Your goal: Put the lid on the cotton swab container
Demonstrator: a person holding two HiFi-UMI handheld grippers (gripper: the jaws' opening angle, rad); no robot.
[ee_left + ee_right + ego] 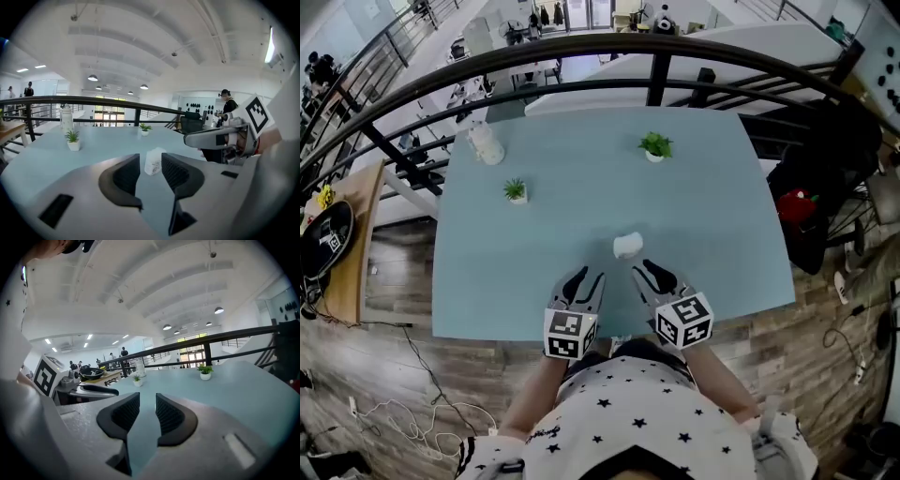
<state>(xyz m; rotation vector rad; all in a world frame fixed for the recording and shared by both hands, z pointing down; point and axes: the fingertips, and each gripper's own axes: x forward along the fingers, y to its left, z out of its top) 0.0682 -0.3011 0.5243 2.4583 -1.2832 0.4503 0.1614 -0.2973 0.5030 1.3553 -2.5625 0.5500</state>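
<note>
A small white cotton swab container (627,246) stands on the light blue table (712,216), just beyond both grippers. In the left gripper view the container (153,159) shows through the gap between the jaws, some way ahead and untouched. I cannot make out a separate lid in any view. My left gripper (578,281) is near the table's front edge, open and empty. To its right, my right gripper (649,272) is also open with only bare table between its pads (126,412); the container is hidden in that view.
Two small potted plants (655,146) (516,191) and a white bottle (486,143) stand farther back on the table. A black railing (656,80) runs behind it. A wooden side table (347,234) with a black pan is at the left.
</note>
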